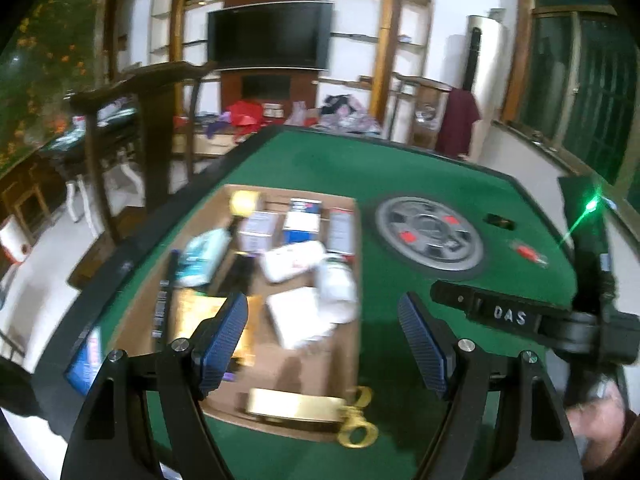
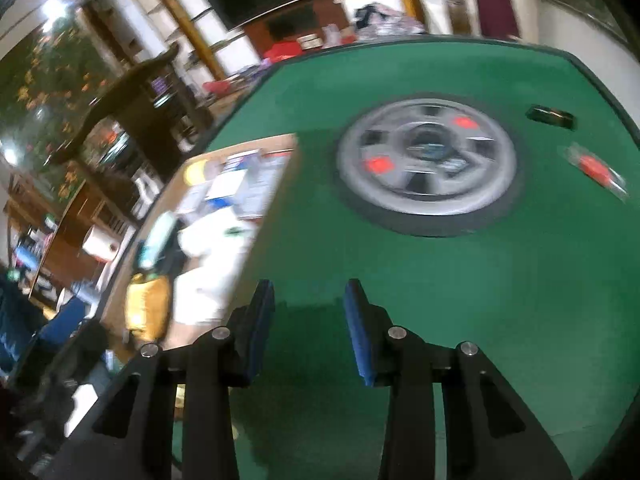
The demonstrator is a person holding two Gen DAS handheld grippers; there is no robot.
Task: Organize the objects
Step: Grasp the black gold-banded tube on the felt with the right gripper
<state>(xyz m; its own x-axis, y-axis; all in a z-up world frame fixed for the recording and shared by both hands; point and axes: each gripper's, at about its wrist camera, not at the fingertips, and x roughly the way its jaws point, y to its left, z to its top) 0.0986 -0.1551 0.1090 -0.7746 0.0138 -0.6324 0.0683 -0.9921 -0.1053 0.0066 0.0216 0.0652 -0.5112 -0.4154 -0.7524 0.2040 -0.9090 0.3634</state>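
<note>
Left wrist view: cardboard box (image 1: 352,344) sits on the green table (image 1: 400,168), crammed with packets and a bottle. Gold clip (image 1: 357,424) hangs over its near edge, so a careless nudge could knock it off. Left gripper (image 1: 322,336) and right gripper (image 2: 308,328) both spread, empty. Round hub (image 1: 430,232) and small red item (image 1: 528,254) lie well apart to the right.

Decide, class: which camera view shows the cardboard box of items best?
The left wrist view: the cardboard box sits nearly whole between the open fingers, contents fairly distinct. The right wrist view shows the box off to the left, blurred.
</note>
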